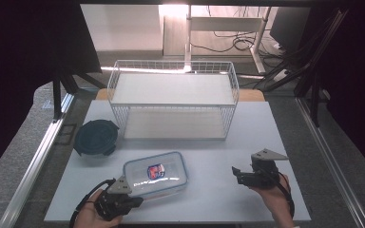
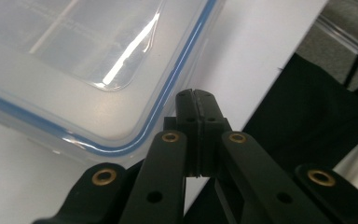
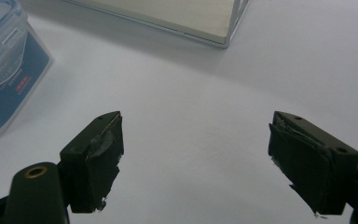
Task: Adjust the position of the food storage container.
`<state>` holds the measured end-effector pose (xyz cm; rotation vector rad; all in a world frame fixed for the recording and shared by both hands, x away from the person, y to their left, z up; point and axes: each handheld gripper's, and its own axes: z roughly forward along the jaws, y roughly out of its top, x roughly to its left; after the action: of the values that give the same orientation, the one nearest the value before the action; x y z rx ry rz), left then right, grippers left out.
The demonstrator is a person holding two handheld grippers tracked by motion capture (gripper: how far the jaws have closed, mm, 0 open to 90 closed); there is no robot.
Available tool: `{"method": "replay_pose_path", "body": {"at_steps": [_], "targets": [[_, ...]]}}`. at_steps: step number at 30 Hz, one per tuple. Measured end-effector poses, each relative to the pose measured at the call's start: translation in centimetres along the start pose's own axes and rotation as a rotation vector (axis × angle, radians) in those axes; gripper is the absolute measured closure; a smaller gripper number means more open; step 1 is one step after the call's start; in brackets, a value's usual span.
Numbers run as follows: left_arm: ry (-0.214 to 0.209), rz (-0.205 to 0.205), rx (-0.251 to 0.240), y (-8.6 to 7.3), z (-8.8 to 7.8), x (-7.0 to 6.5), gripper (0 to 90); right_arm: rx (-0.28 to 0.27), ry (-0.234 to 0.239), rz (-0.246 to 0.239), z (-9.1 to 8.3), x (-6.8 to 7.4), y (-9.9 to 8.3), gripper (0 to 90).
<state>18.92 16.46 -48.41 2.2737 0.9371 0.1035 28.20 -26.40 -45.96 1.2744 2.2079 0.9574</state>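
Note:
A clear rectangular food box (image 1: 156,173) with a blue-trimmed lid and a sticker lies on the white table near the front. My left gripper (image 1: 138,201) sits at the box's front left corner, jaws shut with nothing between them. In the left gripper view the closed tips (image 2: 196,95) rest right beside the lid's rounded corner (image 2: 121,135); I cannot tell if they touch it. My right gripper (image 1: 235,173) hovers over bare table to the right of the box, open and empty. In the right gripper view its jaws (image 3: 196,154) stand wide apart, with the box's end (image 3: 4,70) at the far left.
A white wire two-level rack (image 1: 173,97) stands at the back middle of the table. A round dark blue lidded container (image 1: 96,137) sits at the left. The rack's base corner (image 3: 214,28) lies ahead of the right gripper. The table's front edge runs just below both hands.

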Motion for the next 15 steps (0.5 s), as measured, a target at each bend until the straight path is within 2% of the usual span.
{"method": "replay_pose_path", "body": {"at_steps": [6,9,11,13,15], "targets": [[0.006,-0.028,-0.003,0.2,-0.1,1.3,90.0,0.006,-0.003,0.001,0.1,-0.1,-0.1,17.7],[0.02,-0.038,-0.006,0.2,-0.2,1.4,90.0,0.009,-0.003,0.004,0.1,-0.1,-0.1,17.7],[0.044,-0.026,-0.03,0.1,-0.5,1.1,90.0,0.007,-0.001,0.005,0.1,-0.1,-0.1,17.7],[0.036,-0.021,-0.065,0.3,-1.2,0.8,90.0,0.005,0.0,0.005,0.1,-0.1,-0.1,17.8],[0.068,-0.026,-0.093,0.6,-2.0,1.0,90.0,0.006,-0.005,0.006,0.1,-0.1,-0.1,17.9]]}}
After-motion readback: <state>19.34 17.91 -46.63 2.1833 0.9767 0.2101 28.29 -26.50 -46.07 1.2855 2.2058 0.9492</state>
